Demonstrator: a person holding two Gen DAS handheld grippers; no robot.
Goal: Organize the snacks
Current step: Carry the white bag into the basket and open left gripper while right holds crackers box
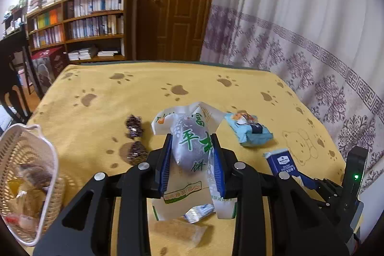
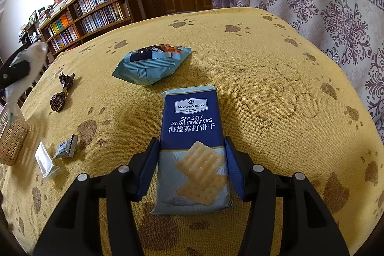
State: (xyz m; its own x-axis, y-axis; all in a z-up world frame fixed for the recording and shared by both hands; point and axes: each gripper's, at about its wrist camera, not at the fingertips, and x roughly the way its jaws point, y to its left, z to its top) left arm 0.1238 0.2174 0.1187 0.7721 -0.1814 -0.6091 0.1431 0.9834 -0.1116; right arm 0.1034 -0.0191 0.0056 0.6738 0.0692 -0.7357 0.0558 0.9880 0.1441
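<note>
Clamped in my left gripper (image 1: 192, 155) was a white pastry packet (image 1: 190, 143) with green characters, pinched between the two blue pads (image 1: 165, 164) and lifted clear of the yellow paw-print tablecloth (image 1: 100, 92). Its crinkled wrapper fanned out above and below the fingers. At the near left edge of my left view sat a woven basket (image 1: 51, 160) with a few wrapped snacks already lying inside.

On the cloth to the left of the held packet lay two dark patterned candies (image 1: 134, 126), one farther than the other. To the right rested a light blue snack bag (image 1: 249, 128). Near me, under the left gripper, I saw a clear-wrapped brown biscuit (image 1: 178, 230) and a small silver-blue sweet (image 1: 199, 212).

My right gripper (image 2: 192, 167) straddled the near half of a blue soda cracker pack (image 2: 192, 136) that lay flat on the cloth. Both pads stood right at the pack's long edges; whether they pressed it or merely framed it, I could not tell. Beyond the pack lay that light blue bag, with a bear outline printed on the cloth to the right.
</note>
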